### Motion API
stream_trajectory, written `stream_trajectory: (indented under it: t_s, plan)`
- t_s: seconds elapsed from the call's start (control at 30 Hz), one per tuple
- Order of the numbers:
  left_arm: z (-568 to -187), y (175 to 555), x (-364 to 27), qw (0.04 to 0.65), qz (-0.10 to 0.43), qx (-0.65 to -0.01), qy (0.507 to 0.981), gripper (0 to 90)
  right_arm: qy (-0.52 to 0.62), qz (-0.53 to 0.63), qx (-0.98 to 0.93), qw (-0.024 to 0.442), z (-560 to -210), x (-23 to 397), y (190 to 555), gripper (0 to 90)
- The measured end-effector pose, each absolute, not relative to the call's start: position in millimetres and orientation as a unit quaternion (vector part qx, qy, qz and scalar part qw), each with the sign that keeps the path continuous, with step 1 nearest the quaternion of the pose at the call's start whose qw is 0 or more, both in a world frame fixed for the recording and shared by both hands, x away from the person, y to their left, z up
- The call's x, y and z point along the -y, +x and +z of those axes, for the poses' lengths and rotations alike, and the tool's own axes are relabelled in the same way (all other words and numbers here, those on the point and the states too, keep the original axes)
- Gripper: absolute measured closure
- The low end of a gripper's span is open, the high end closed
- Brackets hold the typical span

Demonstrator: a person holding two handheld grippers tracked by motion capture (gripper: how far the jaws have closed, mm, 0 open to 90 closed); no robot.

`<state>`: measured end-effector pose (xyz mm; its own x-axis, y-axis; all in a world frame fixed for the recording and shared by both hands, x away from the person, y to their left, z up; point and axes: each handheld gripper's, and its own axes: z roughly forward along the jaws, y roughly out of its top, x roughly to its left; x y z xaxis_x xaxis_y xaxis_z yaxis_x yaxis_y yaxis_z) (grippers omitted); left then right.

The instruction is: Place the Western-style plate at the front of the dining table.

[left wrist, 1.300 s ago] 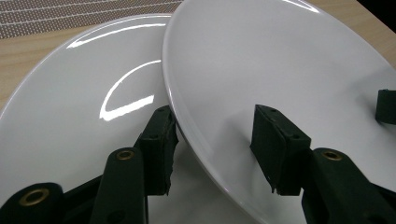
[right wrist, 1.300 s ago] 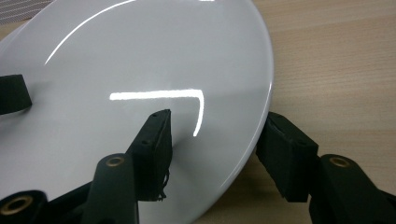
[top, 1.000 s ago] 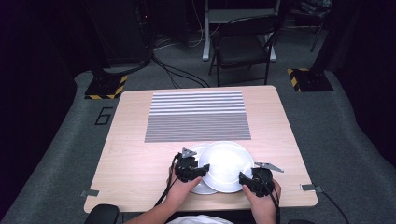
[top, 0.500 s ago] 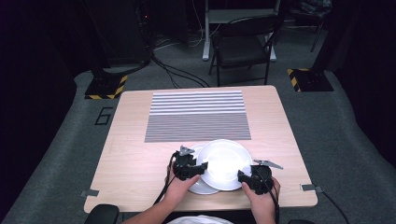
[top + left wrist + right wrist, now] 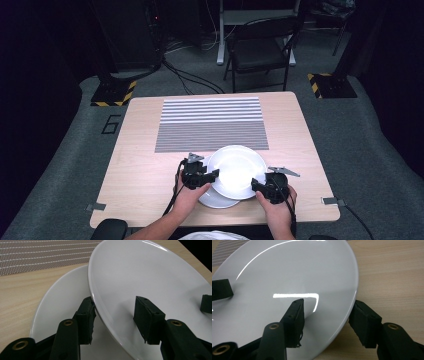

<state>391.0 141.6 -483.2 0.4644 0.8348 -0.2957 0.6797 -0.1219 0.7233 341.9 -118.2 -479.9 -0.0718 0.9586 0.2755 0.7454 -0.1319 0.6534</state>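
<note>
You have the top plate [image 5: 237, 169] pinched by its rim, left gripper [image 5: 209, 176] and right gripper [image 5: 260, 185] each part-closed on opposite edges, keeping it level above the lower plate [image 5: 216, 199] at lower centre.

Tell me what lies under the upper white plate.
Under the upper white plate lies a second white plate on the wooden table. Its left part shows; the rest is covered. The left gripper and right gripper straddle the upper plate's rim.
</note>
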Motion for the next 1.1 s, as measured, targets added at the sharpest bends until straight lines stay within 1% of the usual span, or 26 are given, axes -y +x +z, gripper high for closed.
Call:
stream_trajectory:
  t_s: [0.6, 1.1]
  plan:
    - [-475.0, 399.6, -150.5, 0.434, 0.100, -0.511, 0.735, 52.2, 0.654, 0.363, -0.642, 0.169, -468.4, 110.8, 353.1, 48.1]
    - [-469.8, 405.9, -158.3, 0.439, 0.103, -0.518, 0.727, 52.2, 0.643, 0.371, -0.646, 0.177, -460.9, 104.3, 362.7, 48.4]
